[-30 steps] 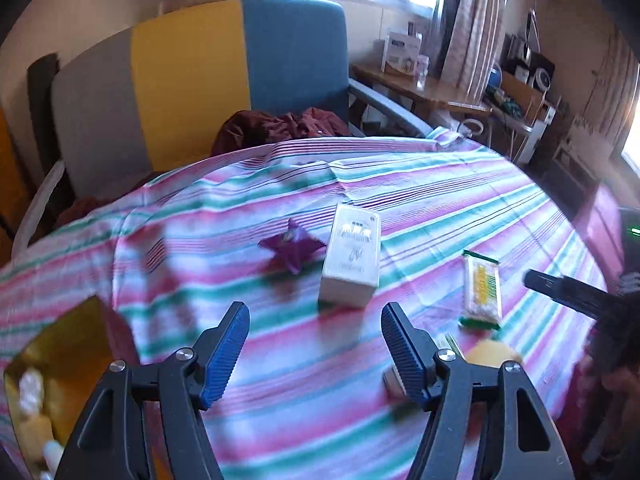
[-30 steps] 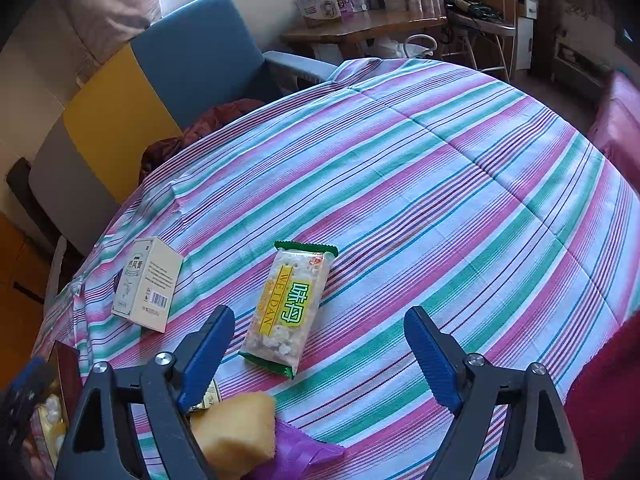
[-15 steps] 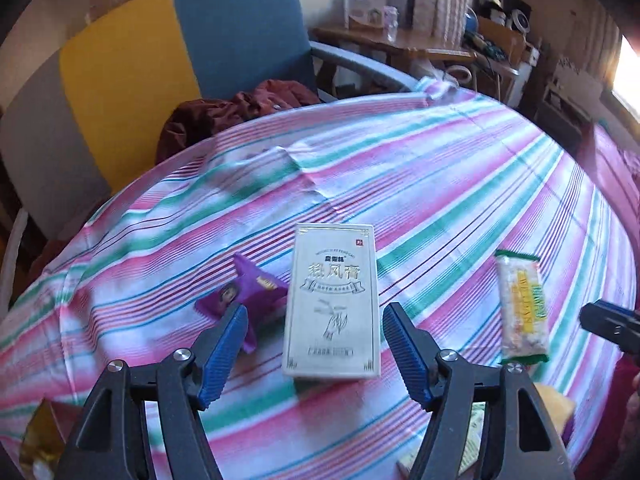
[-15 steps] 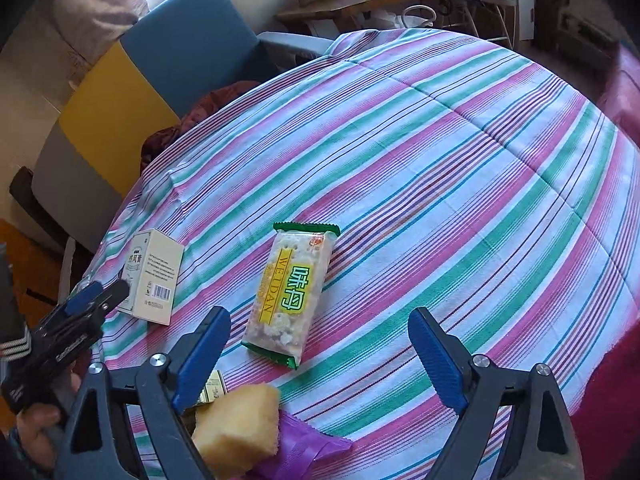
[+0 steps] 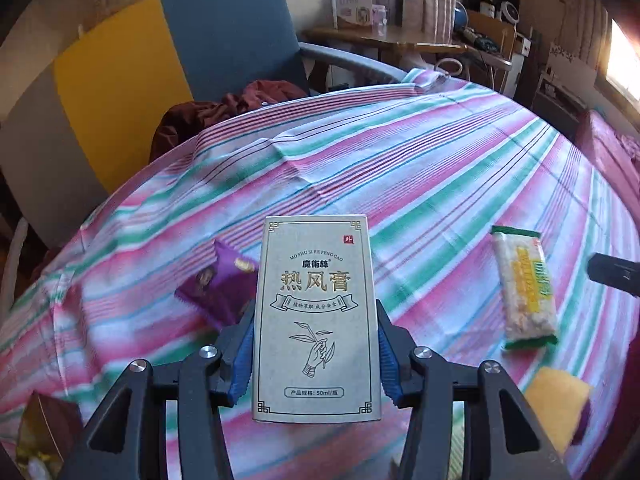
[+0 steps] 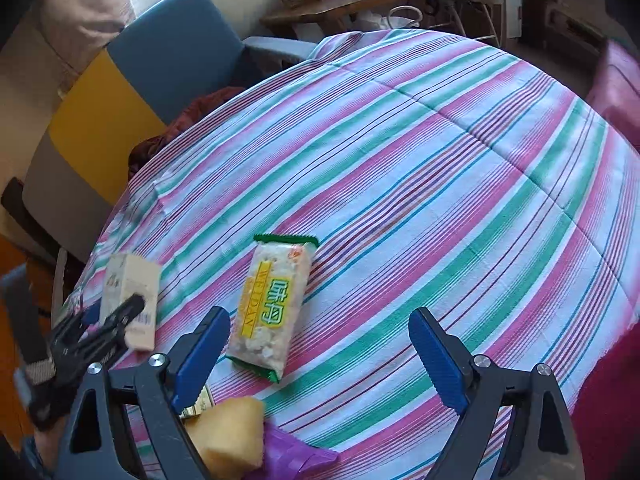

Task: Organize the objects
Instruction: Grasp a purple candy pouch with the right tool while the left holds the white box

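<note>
My left gripper is shut on a cream ointment box with gold Chinese lettering, its blue pads pressing both long sides. The box also shows in the right wrist view, blurred, with the left gripper around it. A purple snack packet lies just left of the box. A green-edged rice cracker packet lies on the striped tablecloth between my right gripper's fingers. My right gripper is open and empty above the cloth.
A yellow sponge-like block on a purple wrapper lies at the near edge, also in the left wrist view. A gold-lined container sits at the near left. A yellow and blue armchair with dark red cloth stands behind the table.
My left gripper moved forward over the ointment box and closed on its sides. My right gripper stayed open and shifted only slightly.
</note>
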Demonstrator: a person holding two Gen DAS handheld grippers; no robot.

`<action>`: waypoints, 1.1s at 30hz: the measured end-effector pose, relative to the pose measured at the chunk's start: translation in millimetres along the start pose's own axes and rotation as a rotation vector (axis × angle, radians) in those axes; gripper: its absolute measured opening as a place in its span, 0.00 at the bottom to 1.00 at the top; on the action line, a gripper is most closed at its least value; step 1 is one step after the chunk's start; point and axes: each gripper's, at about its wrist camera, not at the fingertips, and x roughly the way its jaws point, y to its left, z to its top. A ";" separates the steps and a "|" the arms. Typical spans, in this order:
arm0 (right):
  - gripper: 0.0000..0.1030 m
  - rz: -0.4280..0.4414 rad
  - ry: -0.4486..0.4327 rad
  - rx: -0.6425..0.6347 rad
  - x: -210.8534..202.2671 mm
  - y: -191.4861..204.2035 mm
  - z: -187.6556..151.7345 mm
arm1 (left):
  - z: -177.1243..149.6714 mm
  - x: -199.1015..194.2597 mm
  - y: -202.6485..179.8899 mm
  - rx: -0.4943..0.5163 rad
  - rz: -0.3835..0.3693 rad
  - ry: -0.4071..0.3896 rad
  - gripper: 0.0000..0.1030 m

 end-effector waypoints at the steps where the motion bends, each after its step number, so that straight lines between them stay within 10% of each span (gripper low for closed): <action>1: 0.89 -0.006 -0.002 0.007 0.2 -1.9 1.1 | -5.8 -7.9 1.9 -0.018 -0.006 -0.004 0.50; 12: 0.89 0.014 0.040 0.010 9.1 -1.6 -0.3 | -90.6 -67.3 9.0 -0.174 -0.022 0.000 0.50; 33: 0.87 0.153 0.306 -0.260 6.0 30.0 -51.7 | -185.8 -111.4 -24.4 -0.127 -0.109 0.004 0.50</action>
